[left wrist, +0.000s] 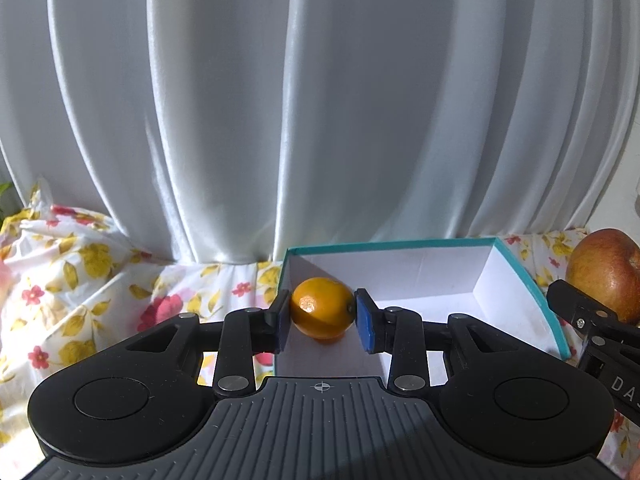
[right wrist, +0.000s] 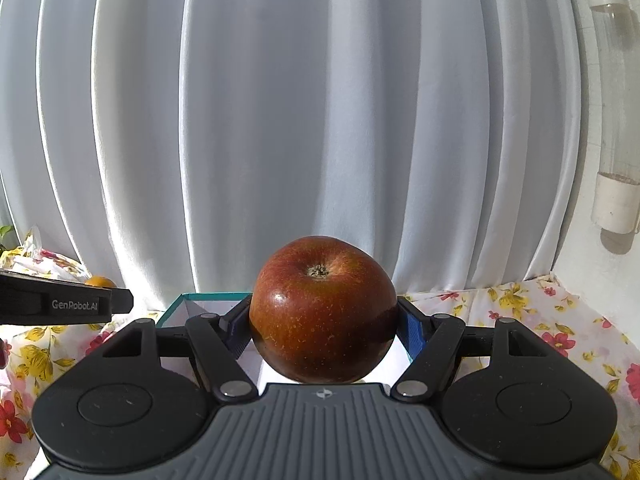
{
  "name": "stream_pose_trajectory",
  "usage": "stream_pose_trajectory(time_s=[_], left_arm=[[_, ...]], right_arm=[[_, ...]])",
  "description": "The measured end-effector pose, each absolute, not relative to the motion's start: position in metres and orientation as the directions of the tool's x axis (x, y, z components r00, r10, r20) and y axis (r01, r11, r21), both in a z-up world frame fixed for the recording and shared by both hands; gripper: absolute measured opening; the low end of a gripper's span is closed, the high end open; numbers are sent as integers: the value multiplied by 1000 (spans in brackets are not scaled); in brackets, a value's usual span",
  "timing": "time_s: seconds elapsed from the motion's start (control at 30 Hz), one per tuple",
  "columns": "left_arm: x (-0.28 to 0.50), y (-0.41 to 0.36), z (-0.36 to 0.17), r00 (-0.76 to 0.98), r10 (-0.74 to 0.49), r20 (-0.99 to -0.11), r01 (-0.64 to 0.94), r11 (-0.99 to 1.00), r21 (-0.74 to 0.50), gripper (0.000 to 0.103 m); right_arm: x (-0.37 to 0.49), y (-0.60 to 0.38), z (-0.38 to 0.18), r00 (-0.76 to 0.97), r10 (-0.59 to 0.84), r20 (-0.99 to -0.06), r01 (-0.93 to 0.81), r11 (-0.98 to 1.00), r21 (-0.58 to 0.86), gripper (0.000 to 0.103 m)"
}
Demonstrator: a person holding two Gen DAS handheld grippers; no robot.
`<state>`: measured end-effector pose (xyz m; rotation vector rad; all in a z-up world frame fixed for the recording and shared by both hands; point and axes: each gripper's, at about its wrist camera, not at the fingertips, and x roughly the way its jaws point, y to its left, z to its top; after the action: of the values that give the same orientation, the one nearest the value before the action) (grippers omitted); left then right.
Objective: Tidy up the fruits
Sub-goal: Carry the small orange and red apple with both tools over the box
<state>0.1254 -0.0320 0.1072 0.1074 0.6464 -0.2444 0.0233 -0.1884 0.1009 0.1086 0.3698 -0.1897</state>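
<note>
My left gripper (left wrist: 322, 319) is shut on a small orange (left wrist: 322, 307) and holds it over the near left corner of an open white box with a teal rim (left wrist: 524, 280). My right gripper (right wrist: 323, 326) is shut on a large red apple (right wrist: 323, 310), held above the same box (right wrist: 188, 300). In the left wrist view the apple (left wrist: 608, 272) and the right gripper's arm show at the far right, beside the box. In the right wrist view the left gripper's body (right wrist: 60, 304) shows at the left with the orange (right wrist: 100, 281) peeking behind it.
The box stands on a floral cloth (left wrist: 80, 280) that covers the surface. White curtains (left wrist: 320, 100) hang close behind. A clear bottle in a white holder (right wrist: 616, 120) is fixed to the wall at the right.
</note>
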Motion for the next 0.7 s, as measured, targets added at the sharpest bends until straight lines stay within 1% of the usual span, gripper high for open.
stream_pose_trajectory(time_s=[0.2,0.7], left_arm=[[137,-33,97,758,-179,-627,252,967,28,37],[154,-32,72,722,-148,-676,240,970,44,37]], right_arm=[[30,-188,100,910,-170,-378,208,976,62,72],[49,-194,75,891,-168,-421,213,975,62,72]])
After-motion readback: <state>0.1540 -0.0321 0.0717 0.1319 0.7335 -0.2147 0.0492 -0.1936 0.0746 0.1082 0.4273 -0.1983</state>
